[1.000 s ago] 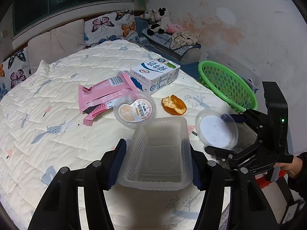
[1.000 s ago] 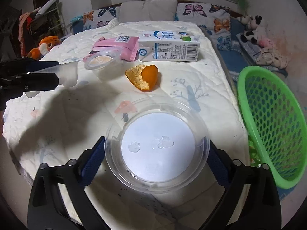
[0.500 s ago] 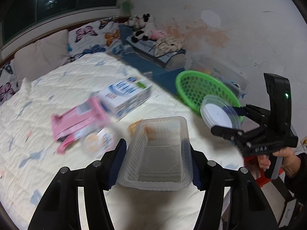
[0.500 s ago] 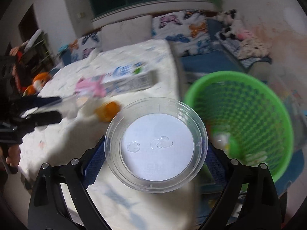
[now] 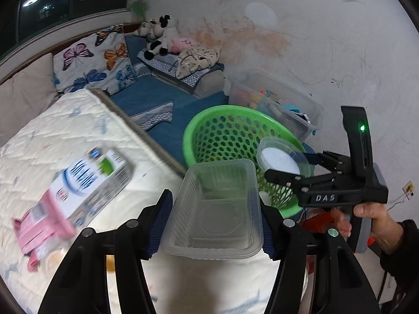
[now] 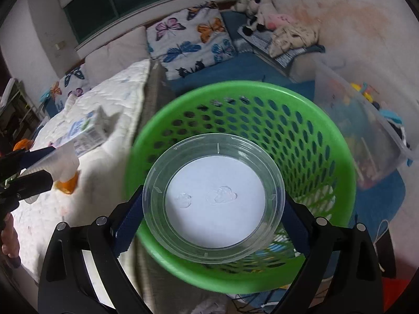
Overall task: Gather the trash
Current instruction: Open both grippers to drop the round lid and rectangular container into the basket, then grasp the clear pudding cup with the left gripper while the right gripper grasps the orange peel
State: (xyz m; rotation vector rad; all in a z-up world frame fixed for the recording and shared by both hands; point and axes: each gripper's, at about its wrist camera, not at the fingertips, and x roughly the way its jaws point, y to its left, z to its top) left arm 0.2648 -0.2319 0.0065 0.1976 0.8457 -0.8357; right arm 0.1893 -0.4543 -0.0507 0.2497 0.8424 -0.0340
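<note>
- Left tongs (image 5: 215, 222) pinch the clear rectangular tray (image 5: 217, 209) by its long sides, short of the green basket (image 5: 199, 133); it looks light, thin-walled and likely to buckle.
- Right tongs (image 6: 213, 209) clamp the round lid (image 6: 213, 204) across its rim, above the basket; probably slick, so hold it by the rim.

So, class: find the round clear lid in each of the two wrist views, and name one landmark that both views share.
Left wrist view: the round clear lid sits right of centre, clamped in the right gripper, in front of the green basket.
Right wrist view: the lid fills the lower centre, over the basket.
Shared landmark: the butterfly pillow.
</note>
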